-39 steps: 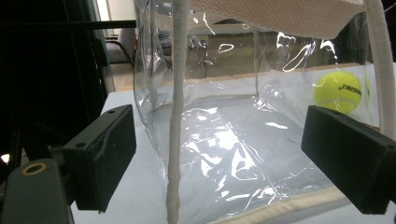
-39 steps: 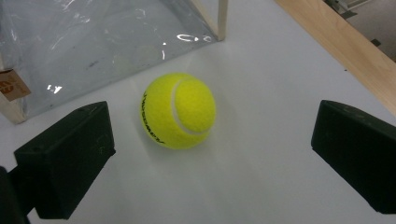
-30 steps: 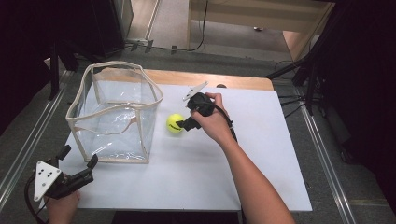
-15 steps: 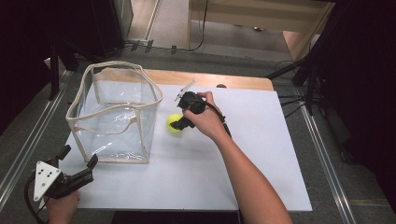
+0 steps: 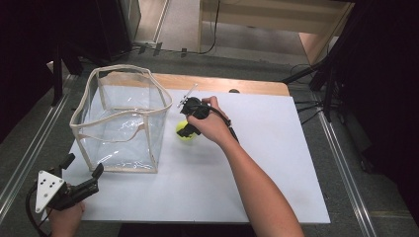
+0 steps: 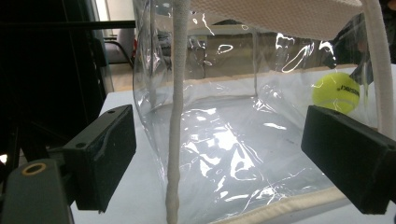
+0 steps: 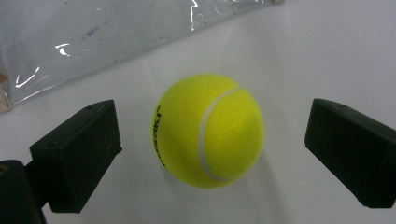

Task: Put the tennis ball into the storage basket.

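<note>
Two hand-held grippers at a white table, one by a clear bag and one over a yellow-green tennis ball.

At the near left corner of the white tabletop (image 5: 276, 163), the left gripper (image 5: 83, 173) is held low in a hand, its jaws spread wide with nothing between them, aimed at the near corner of the clear plastic open-topped bag with cream fabric trim (image 5: 123, 118). That bag stands upright on the left half of the table. Just beside its right wall, on the table surface, lies the yellow-green felt tennis ball (image 5: 186, 132). The right gripper (image 5: 189, 128) is over it; in the right gripper view its black jaws stand wide apart on either side of the ball (image 7: 208, 130), touching neither side.
</note>
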`<state>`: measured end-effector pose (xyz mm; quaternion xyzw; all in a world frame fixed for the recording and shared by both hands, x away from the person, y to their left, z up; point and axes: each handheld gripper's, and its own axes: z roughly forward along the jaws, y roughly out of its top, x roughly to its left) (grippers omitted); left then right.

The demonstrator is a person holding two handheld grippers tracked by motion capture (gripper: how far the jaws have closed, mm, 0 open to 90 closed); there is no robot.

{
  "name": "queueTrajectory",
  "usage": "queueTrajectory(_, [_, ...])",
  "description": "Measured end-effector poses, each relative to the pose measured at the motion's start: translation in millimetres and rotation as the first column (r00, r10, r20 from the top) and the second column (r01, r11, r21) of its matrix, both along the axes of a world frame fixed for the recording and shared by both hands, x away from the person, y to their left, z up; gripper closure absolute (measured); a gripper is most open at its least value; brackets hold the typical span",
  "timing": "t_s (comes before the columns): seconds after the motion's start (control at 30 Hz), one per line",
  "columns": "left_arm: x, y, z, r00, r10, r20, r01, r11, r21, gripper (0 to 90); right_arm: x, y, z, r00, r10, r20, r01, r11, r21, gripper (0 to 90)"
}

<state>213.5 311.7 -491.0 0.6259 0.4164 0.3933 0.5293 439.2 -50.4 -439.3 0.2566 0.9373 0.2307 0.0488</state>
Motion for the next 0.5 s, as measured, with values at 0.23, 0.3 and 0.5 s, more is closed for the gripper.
queueTrajectory(0.23, [-0.1, 0.1, 0.0, 1.0, -0.001, 0.001, 0.001, 1.0, -0.002, 10.3, 4.1, 6.4, -6.6, 0.9994, -0.004, -0.035, 0.002, 0.9994, -0.034, 2.4])
queueTrajectory(0.3, [0.0, 0.2, 0.1, 1.0, -0.001, 0.0, 0.001, 1.0, -0.001, 10.4, 5.1, 7.7, -8.1, 0.9993, -0.002, -0.039, 0.001, 0.9991, -0.043, 2.3])
queueTrajectory(0.5, [0.1, 0.3, 0.1, 1.0, -0.001, 0.0, 0.001, 1.0, -0.002, 10.4, 8.0, 10.0, -12.6, 0.9985, -0.005, -0.055, 0.002, 0.9982, -0.06, 2.9])
